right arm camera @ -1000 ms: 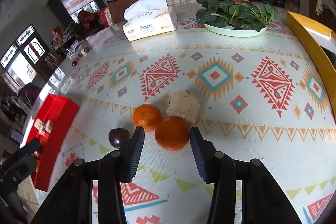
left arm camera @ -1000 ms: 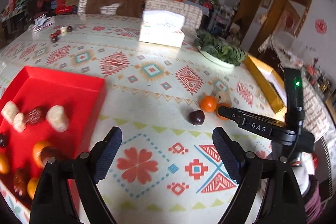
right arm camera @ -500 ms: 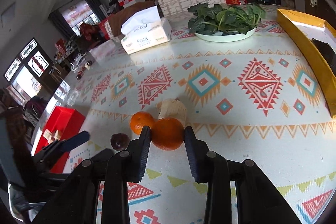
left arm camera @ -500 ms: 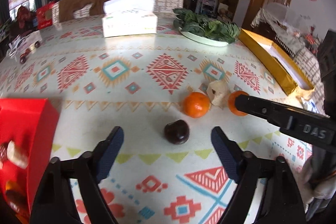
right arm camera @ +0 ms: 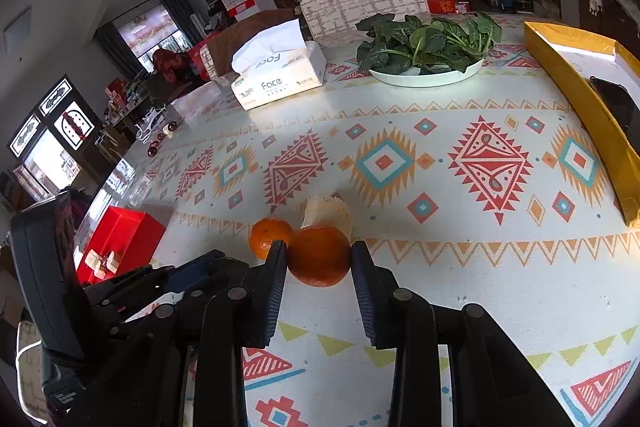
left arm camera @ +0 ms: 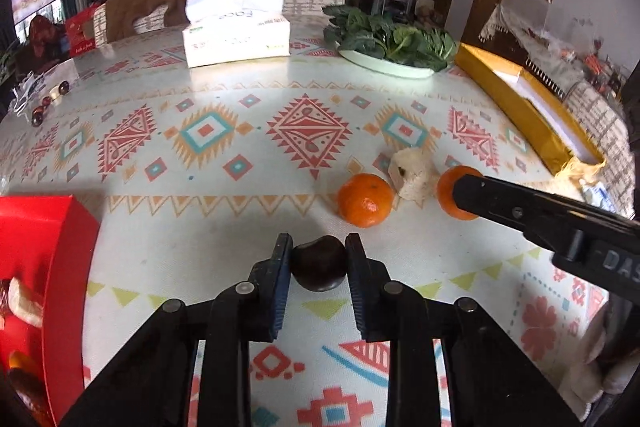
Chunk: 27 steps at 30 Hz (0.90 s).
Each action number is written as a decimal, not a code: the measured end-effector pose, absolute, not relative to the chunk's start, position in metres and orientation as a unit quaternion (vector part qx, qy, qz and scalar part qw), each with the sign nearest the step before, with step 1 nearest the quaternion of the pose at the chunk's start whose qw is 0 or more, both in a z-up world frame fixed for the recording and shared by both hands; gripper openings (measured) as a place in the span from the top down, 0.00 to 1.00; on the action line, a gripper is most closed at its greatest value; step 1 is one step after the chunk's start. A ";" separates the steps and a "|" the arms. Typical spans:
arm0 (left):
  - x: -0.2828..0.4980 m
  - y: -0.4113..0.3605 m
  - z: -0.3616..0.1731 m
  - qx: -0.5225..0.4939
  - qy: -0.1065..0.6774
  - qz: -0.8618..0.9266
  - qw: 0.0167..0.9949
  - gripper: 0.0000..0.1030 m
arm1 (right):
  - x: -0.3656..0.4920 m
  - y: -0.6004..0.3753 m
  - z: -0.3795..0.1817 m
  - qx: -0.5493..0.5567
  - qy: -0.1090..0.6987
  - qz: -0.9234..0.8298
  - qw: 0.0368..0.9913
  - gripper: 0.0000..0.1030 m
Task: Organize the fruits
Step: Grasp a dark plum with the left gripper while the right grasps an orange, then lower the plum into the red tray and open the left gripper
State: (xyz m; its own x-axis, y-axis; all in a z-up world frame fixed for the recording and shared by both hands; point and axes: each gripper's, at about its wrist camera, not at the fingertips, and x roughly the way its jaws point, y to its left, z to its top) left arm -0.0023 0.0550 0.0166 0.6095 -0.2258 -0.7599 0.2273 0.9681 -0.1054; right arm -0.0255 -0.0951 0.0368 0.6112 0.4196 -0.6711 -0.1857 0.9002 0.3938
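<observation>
Pinching a dark chestnut (left arm camera: 319,263) — left claw (left arm camera: 319,259), right claw (right arm camera: 319,259) clamping 1 orange (right arm camera: 319,255) (on table (right arm camera: 440,267)).

Left gripper (left arm camera: 319,259) clamped on a small, dark brown, glossy round fruit (left arm camera: 319,263) atop the patterned tablecloth (left arm camera: 200,235). Just beyond, a round orange mandarin (left arm camera: 365,200). Red rectangular tray (left arm camera: 52,267) at left.

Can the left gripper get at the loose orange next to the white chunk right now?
Probably not: the left gripper is shut on a dark fruit. The loose orange lies just beyond with bare tablecloth between.
</observation>
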 end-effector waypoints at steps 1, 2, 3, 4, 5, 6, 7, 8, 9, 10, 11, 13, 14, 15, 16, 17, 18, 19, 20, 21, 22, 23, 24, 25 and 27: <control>-0.008 0.059 0.021 -0.007 0.419 -0.127 0.899 0.75 | -0.026 -0.095 0.037 0.146 0.404 0.174 0.886 0.65; -0.013 0.063 0.024 -0.013 0.415 -0.127 0.901 0.75 | -0.027 -0.096 0.038 0.150 0.402 0.179 0.885 0.65; -0.017 0.066 0.027 -0.018 0.413 -0.127 0.902 0.75 | -0.027 -0.096 0.038 0.156 0.400 0.186 0.884 0.65; -0.022 0.071 0.031 -0.028 0.409 -0.127 0.903 0.75 | -0.028 -0.098 0.039 0.167 0.397 0.195 0.881 0.65; -0.029 0.077 0.036 -0.038 0.403 -0.127 0.905 0.75 | -0.029 -0.099 0.039 0.174 0.396 0.201 0.879 0.65; -0.035 0.084 0.040 -0.048 0.398 -0.125 0.907 0.75 | -0.030 -0.100 0.039 0.181 0.394 0.207 0.877 0.65; -0.043 0.093 0.045 -0.061 0.393 -0.122 0.909 0.75 | -0.031 -0.100 0.040 0.186 0.391 0.211 0.877 0.65; -0.048 0.100 0.048 -0.070 0.389 -0.119 0.911 0.75 | -0.032 -0.100 0.041 0.186 0.389 0.212 0.877 0.65; -0.055 0.111 0.052 -0.083 0.384 -0.113 0.913 0.75 | -0.033 -0.099 0.041 0.186 0.387 0.213 0.878 0.65; -0.062 0.120 0.055 -0.094 0.379 -0.107 0.914 0.75 | -0.034 -0.098 0.042 0.187 0.385 0.216 0.877 0.65; -0.067 0.129 0.058 -0.103 0.375 -0.102 0.916 0.75 | -0.034 -0.097 0.042 0.187 0.385 0.219 0.877 0.65; -0.080 0.150 0.063 -0.125 0.365 -0.089 0.918 0.75 | -0.037 -0.092 0.042 0.185 0.383 0.228 0.876 0.65; -0.087 0.162 0.065 -0.134 0.360 -0.080 0.920 0.75 | -0.039 -0.089 0.043 0.183 0.381 0.231 0.876 0.65; -0.092 0.172 0.066 -0.140 0.356 -0.072 0.921 0.75 | -0.040 -0.086 0.044 0.180 0.381 0.231 0.877 0.65; -0.101 0.187 0.068 -0.147 0.351 -0.059 0.923 0.75 | -0.042 -0.081 0.045 0.176 0.382 0.232 0.877 0.65; -0.106 0.197 0.069 -0.151 0.348 -0.050 0.924 0.75 | -0.046 -0.076 0.046 0.172 0.382 0.236 0.877 0.67; -0.110 0.206 0.070 -0.154 0.346 -0.042 0.925 0.75 | -0.050 -0.071 0.048 0.170 0.382 0.240 0.876 0.71; -0.116 0.218 0.070 -0.158 0.343 -0.030 0.926 0.75 | -0.054 -0.067 0.049 0.170 0.382 0.244 0.875 0.71; -0.122 0.232 0.071 -0.164 0.339 -0.017 0.926 0.75 | -0.057 -0.061 0.051 0.173 0.382 0.251 0.873 0.71; -0.126 0.243 0.070 -0.170 0.336 -0.007 0.927 0.75 | -0.060 -0.055 0.052 0.174 0.383 0.258 0.870 0.71; -0.129 0.253 0.069 -0.177 0.333 0.001 0.926 0.75 | -0.062 -0.046 0.054 0.170 0.385 0.264 0.868 0.71; -0.133 0.266 0.068 -0.188 0.331 0.011 0.925 0.75 | -0.064 -0.035 0.057 0.156 0.386 0.267 0.869 0.71; -0.137 0.276 0.066 -0.197 0.329 0.018 0.923 0.75 | -0.065 -0.027 0.058 0.144 0.387 0.268 0.871 0.71; -0.140 0.283 0.065 -0.204 0.327 0.022 0.922 0.75 | -0.065 -0.019 0.060 0.133 0.386 0.263 0.874 0.71; -0.148 0.296 0.063 -0.212 0.323 0.027 0.922 0.75 | -0.059 -0.016 0.059 0.128 0.383 0.239 0.883 0.71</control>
State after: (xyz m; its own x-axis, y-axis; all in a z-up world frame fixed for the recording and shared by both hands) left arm -0.1478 0.2956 0.0634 0.7899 -0.0859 -0.6072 -0.1873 0.9090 -0.3723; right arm -0.0592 -0.0156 0.0585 0.5923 0.5199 -0.6155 -0.3238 0.8531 0.4090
